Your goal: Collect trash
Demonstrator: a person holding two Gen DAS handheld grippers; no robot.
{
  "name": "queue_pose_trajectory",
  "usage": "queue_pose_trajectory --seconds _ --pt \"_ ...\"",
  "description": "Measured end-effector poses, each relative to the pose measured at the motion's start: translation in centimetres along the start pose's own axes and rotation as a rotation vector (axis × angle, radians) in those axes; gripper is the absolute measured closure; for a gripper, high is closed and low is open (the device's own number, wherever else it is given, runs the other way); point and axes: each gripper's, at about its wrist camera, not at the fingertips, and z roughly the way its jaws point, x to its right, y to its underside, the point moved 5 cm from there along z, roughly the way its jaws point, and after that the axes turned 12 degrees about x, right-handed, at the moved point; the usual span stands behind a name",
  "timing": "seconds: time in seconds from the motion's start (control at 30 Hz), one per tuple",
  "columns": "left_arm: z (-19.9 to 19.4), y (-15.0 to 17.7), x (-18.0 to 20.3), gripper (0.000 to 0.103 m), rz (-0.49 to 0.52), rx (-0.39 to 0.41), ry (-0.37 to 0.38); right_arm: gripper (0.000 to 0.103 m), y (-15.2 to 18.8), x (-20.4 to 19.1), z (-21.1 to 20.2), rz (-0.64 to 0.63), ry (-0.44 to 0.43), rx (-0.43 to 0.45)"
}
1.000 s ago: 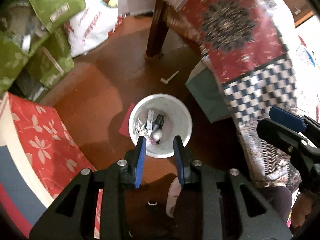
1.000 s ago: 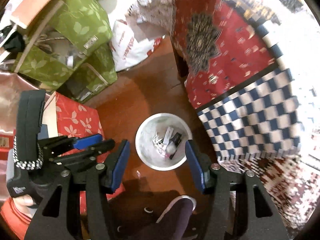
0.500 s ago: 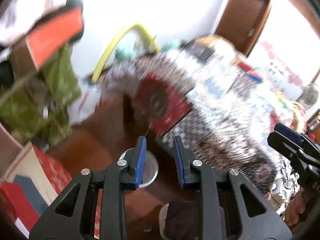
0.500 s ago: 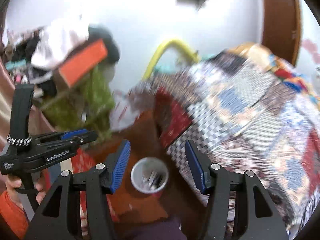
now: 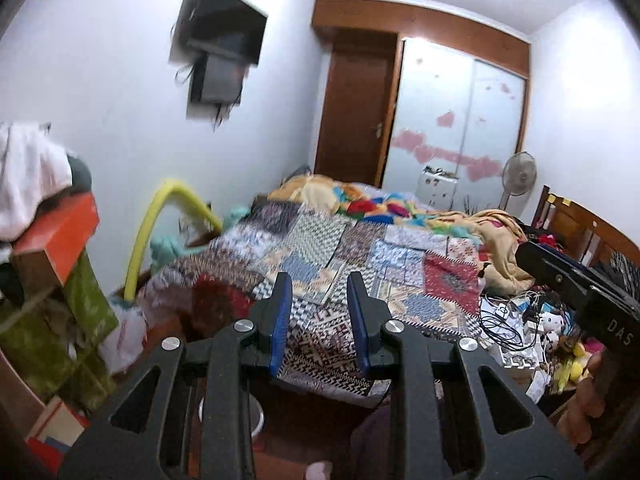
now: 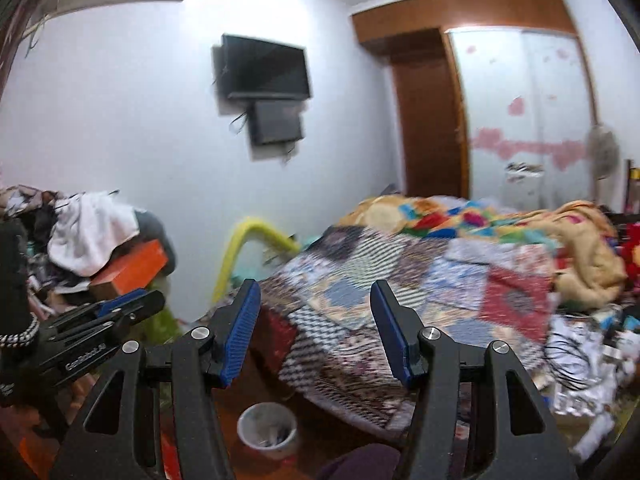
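Observation:
My left gripper (image 5: 318, 300) is raised over the foot of the bed, its blue jaws a little apart with nothing between them. My right gripper (image 6: 315, 304) stands open wider, also empty. The white bin (image 6: 267, 426) with several scraps inside stands on the brown floor below and between the right fingers. In the left wrist view only the bin's rim (image 5: 258, 416) shows behind the gripper body. Loose papers, cables and small clutter (image 5: 516, 320) lie on the bed's right side, also seen as clutter (image 6: 580, 356). Each gripper shows in the other's view: right gripper (image 5: 528, 254), left gripper (image 6: 154, 300).
A bed with a patchwork quilt (image 5: 360, 248) fills the middle. Stacked green boxes, an orange box (image 5: 56, 236) and clothes pile up at the left by a yellow tube (image 5: 152, 224). A TV (image 6: 266, 68), a wardrobe and a standing fan (image 5: 518, 172) are at the back.
Both grippers rose and tipped up, from looking down into the bin to looking across the bed. The bin slid to the bottom of both views. The jaws kept their gaps.

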Motion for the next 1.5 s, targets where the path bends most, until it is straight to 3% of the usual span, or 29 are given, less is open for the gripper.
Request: queue_pose_trajectory --seconds 0.1,0.13,0.17,0.23,0.27,0.3,0.43,0.67,1.5 --pt "-1.7 0.3 1.3 0.074 0.030 0.016 0.020 0.029 -0.3 0.1 -2.2 -0.013 0.073 0.043" --pt "-2.2 0.5 1.6 0.065 0.043 0.014 0.026 0.020 -0.3 0.1 -2.9 -0.013 0.091 0.053" --pt "-2.7 0.6 1.7 0.046 0.054 0.013 0.024 0.011 -0.2 0.1 -3.5 -0.008 0.107 0.060" --pt "-3.9 0.9 1.7 0.020 0.071 0.036 -0.012 0.000 0.2 0.1 -4.3 -0.005 0.134 0.059" --pt "-4.5 0.9 1.6 0.011 0.068 0.054 -0.020 0.000 0.4 0.0 -4.7 -0.004 0.157 0.060" --pt "-5.0 1.0 1.5 0.009 0.060 0.064 -0.023 0.000 0.6 0.0 -5.2 -0.005 0.174 0.063" --pt "-5.7 1.6 0.9 0.007 0.035 0.044 -0.015 0.000 1.5 0.4 -6.5 -0.004 0.223 0.055" --pt "-5.7 2.5 0.9 0.007 0.045 0.020 -0.008 0.000 2.2 0.9 -6.5 0.002 0.232 0.014" --pt "-5.0 3.6 1.0 0.007 0.043 -0.021 -0.006 0.000 2.3 1.1 -7.1 -0.002 0.242 -0.003"
